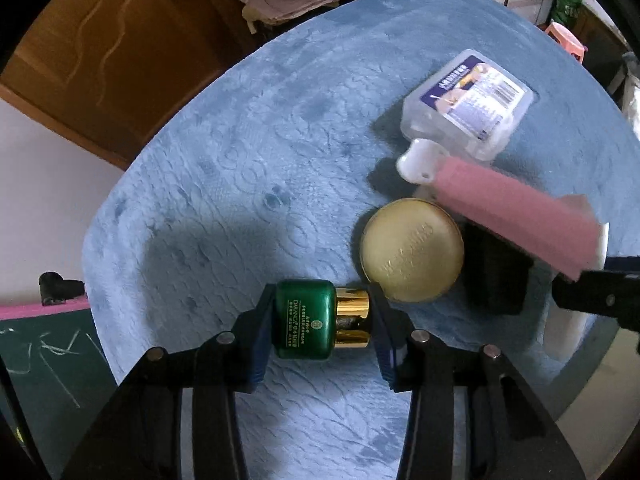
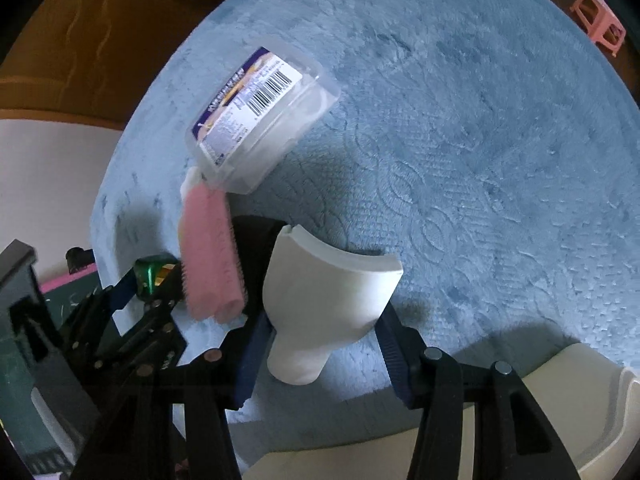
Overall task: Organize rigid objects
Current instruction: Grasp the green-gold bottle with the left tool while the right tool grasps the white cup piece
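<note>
On the blue quilted cloth (image 1: 248, 152), the left gripper (image 1: 322, 322) clamps a green gold-capped jar (image 1: 304, 324) (lying sideways); the right gripper (image 2: 326, 332) clasps a white plastic handle (image 2: 324, 304).

Your fisheye views bend hard into black corners, dim room light casts soft shadows toward seven o'clock on the blue mat (image 1: 248, 152), and the pink brush (image 2: 210, 256) smears with motion blur.

A green jar (image 1: 306, 319) with a gold cap lies on its side beside a round gold tin (image 1: 412, 250), while a pink brush (image 1: 508, 216) with a white handle (image 2: 328, 304) leans against a clear labelled box (image 1: 468, 104).
</note>
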